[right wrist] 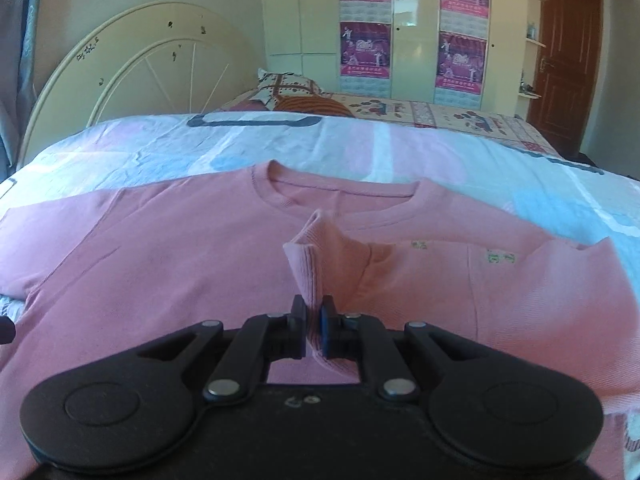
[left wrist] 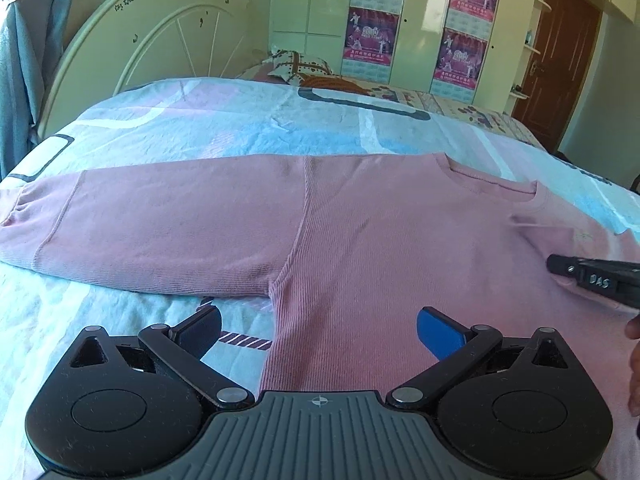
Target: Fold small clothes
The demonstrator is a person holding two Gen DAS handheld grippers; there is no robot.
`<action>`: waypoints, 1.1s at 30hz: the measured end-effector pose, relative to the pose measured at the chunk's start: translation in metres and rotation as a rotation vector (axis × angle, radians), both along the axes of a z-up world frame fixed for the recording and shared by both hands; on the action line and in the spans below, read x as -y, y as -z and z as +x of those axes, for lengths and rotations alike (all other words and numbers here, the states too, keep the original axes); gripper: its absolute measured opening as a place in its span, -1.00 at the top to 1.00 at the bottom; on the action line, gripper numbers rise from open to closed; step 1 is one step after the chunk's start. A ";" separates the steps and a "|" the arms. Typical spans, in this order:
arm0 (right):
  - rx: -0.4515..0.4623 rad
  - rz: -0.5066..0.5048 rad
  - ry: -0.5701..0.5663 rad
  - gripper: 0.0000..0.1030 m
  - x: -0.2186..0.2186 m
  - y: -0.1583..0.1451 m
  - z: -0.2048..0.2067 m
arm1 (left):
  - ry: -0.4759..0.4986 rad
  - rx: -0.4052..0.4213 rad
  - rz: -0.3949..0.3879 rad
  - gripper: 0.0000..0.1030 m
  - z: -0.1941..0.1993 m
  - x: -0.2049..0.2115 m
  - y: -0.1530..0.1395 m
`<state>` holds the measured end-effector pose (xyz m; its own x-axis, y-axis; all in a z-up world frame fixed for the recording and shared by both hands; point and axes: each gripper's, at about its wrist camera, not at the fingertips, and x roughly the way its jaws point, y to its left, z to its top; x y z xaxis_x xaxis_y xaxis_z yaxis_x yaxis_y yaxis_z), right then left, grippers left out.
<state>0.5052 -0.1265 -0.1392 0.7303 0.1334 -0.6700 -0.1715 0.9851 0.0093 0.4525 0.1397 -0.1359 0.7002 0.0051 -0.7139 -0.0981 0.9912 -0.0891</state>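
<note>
So the pink ribbed long-sleeve knit top (left wrist: 360, 240) is lying flat on the bed with the pale blue, pink and white patterned bedsheet (left wrist: 200, 120), neckline pointing toward the far side and 1 sleeve stretched straight out to the left in the left wrist view. The right gripper (right wrist: 314, 316) is clamped down tight on a bunched-up fold of that same pink top, with the fabric pinched between its 2 pads and standing up in a little peak over the chest area, just below the collar. Looks like it's the other sleeve's cuff that got pulled in across the body, though the blur makes that hard to call for sure. The left gripper (left wrist: 318, 332) is wide open with nothing between its jaws, hovering right over the spot where the side seam of the top meets the armpit of the stretched sleeve, black pad over the sheet and blue pad over the pink fabric; can't tell if either actually touches. The tip of the right gripper also pokes into the left view at the right edge, over the top.
</note>
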 end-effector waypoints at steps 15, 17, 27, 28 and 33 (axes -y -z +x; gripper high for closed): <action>0.032 0.103 0.027 0.91 0.034 -0.010 -0.038 | 0.171 0.001 -0.236 -0.59 0.059 0.068 0.009; 0.043 0.104 0.077 0.89 0.057 -0.016 -0.043 | 0.206 -0.028 -0.265 -0.35 0.077 0.086 0.017; 0.138 0.154 0.601 0.85 0.206 -0.031 -0.079 | 0.272 -0.086 -0.226 -0.13 0.124 0.157 0.036; 0.129 0.183 0.642 0.85 0.220 -0.029 -0.082 | 0.293 -0.091 -0.223 0.43 0.127 0.160 0.036; 0.090 0.285 0.750 0.85 0.260 -0.015 -0.088 | 0.313 -0.059 -0.210 0.90 0.131 0.166 0.032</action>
